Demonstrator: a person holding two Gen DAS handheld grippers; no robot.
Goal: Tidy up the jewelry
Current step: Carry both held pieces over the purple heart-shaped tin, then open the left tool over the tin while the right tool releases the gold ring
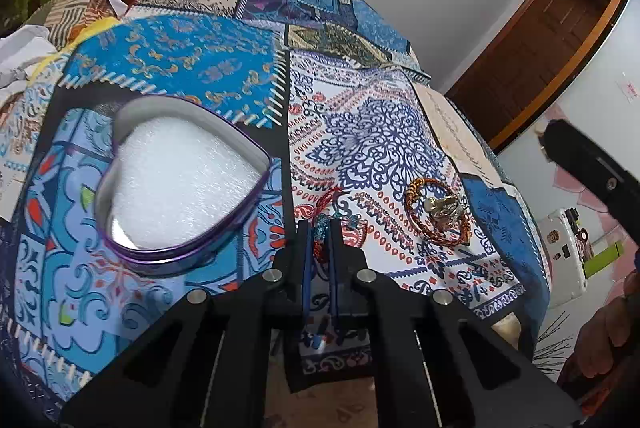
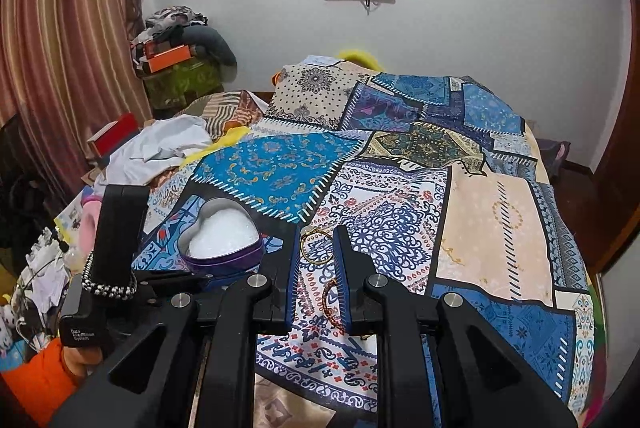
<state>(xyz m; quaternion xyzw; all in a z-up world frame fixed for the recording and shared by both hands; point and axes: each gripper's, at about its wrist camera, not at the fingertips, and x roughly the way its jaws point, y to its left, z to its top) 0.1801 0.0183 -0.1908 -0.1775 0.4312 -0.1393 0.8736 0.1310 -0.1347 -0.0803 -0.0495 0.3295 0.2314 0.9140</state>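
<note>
My left gripper [image 1: 319, 228] is shut on a bracelet of red cord and blue beads [image 1: 329, 197], low over the patterned bedspread [image 1: 372, 148]. Just left of it stands an open heart-shaped purple tin [image 1: 176, 260] lined with white foam. To the right lies a twisted copper bangle [image 1: 412, 204] with silvery pieces [image 1: 444, 210] inside it. My right gripper [image 2: 317, 234] hangs above the cloth with a thin gold hoop [image 2: 316, 262] spanning its fingertips. The copper bangle [image 2: 327, 294] shows below between the fingers. The tin [image 2: 228, 260] sits to the left.
A beaded black-and-white bracelet [image 2: 108, 286] wraps the left tool's body. Crumpled white cloth [image 2: 160, 144] and piled things crowd the bed's left side. A wooden door [image 1: 532, 40] and a white case [image 1: 560, 256] stand to the right. A hand [image 1: 608, 332] shows at the lower right edge.
</note>
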